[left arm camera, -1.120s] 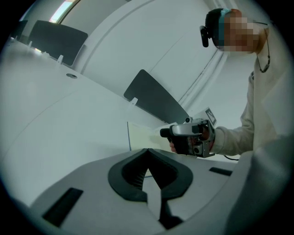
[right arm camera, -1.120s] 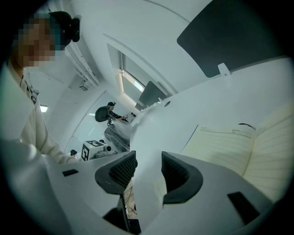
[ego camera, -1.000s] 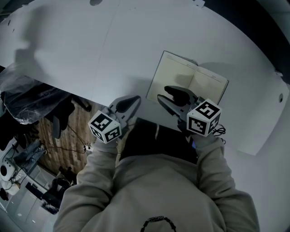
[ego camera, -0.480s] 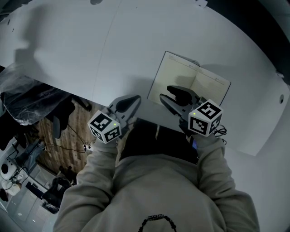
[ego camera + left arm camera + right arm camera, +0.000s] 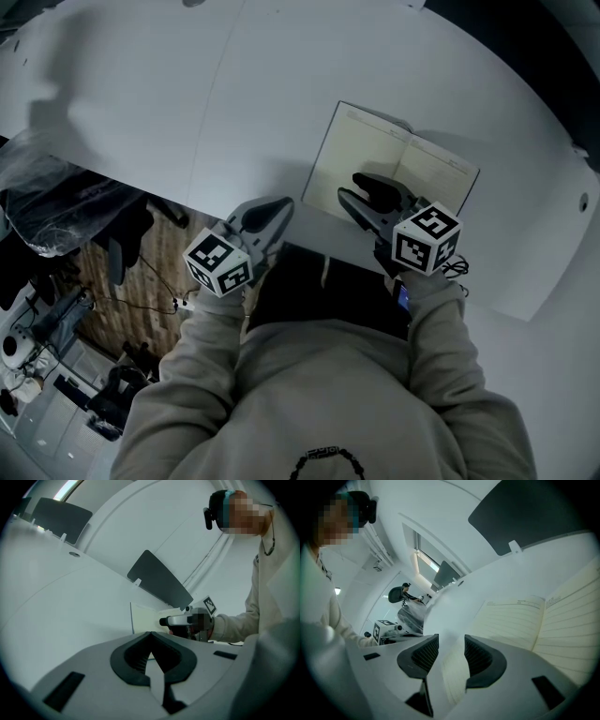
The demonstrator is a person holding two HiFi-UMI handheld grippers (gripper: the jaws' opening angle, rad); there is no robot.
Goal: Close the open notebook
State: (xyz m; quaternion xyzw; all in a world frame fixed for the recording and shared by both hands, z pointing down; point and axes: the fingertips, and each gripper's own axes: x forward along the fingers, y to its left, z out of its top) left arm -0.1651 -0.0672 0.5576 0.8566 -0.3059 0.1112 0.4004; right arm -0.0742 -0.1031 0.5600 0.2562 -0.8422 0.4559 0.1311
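Right gripper view: I read right gripper (image 5: pixel 451 639) released, seemingly straddling notebook (image 5: pixel 520 620) left page; spine just rightward

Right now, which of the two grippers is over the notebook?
The right gripper: its open jaws reach over the notebook's left page. The left gripper is shut and off the notebook, near the table edge.

Pale beige sweatshirt (image 5: pixel 319 394), long sleeves. Black head cam (image 5: pixel 216 509). L hand-held gripper (image 5: pixel 279 204) & R hand-held gripper (image 5: pixel 352 186): grey shells, black ribbed pads. Each has a white cube (image 5: pixel 217 263) w/ black square markers.
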